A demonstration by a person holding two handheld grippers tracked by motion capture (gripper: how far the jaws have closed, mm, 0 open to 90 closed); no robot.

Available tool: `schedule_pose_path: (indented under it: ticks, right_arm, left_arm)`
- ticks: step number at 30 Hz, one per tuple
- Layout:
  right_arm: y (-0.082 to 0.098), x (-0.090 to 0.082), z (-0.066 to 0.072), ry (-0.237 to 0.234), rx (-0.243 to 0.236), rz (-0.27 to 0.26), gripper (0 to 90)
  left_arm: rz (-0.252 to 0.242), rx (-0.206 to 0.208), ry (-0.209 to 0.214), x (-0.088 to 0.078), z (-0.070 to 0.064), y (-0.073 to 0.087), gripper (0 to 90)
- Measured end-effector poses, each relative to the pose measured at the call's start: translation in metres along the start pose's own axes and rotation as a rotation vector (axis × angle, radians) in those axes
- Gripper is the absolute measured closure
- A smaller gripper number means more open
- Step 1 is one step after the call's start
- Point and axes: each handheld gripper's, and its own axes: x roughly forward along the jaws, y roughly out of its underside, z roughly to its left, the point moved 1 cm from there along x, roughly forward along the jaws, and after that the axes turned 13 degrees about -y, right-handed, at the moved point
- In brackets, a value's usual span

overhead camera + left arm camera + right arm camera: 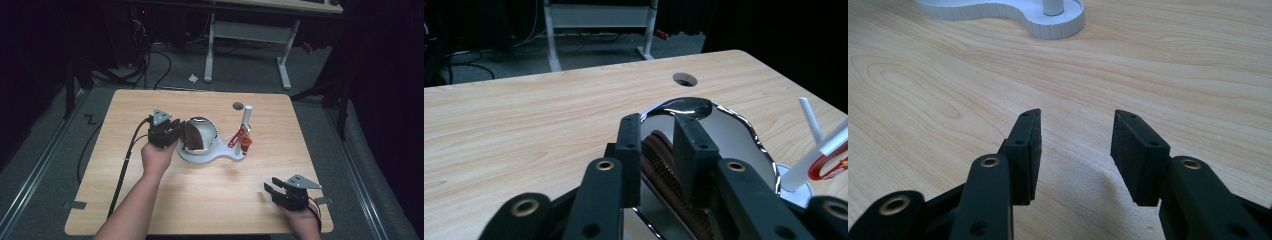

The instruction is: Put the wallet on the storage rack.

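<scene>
One shiny bowl's rim (pixel 684 107) sits between left hand-held gripper (pixel 659 145) pads.

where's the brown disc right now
In the high view the brown disc stands on edge in the shiny bowl at mid-table, right beside the left gripper.

One wooden table (pixel 210 200), and on it one white stand (pixel 200 156) carrying one shiny metal bowl (pixel 202 131). Two black grippers out there, left (pixel 172 131) and right (pixel 270 188). One red clamp (pixel 240 137) on the stand's single white post (pixel 246 116).
</scene>
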Motion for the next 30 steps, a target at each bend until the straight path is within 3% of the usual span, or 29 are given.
schedule_pose_path:
  ticks: [15, 26, 30]
  right_arm:
    - [0.0, 0.001, 0.0, -0.004, -0.01, 0.006, 55.7]
    - [0.0, 0.003, 0.001, -0.003, -0.009, 0.011, 55.7]
    - [0.0, 0.003, 0.001, -0.003, -0.013, 0.013, 55.7]
  left_arm:
    - [-0.018, -0.001, 0.008, -0.011, -0.002, 0.0, 58.4]
    - [-0.054, 0.033, 0.04, -0.037, 0.001, 0.0, 49.0]
    - [-0.035, 0.039, 0.058, -0.042, 0.004, 0.001, 45.2]
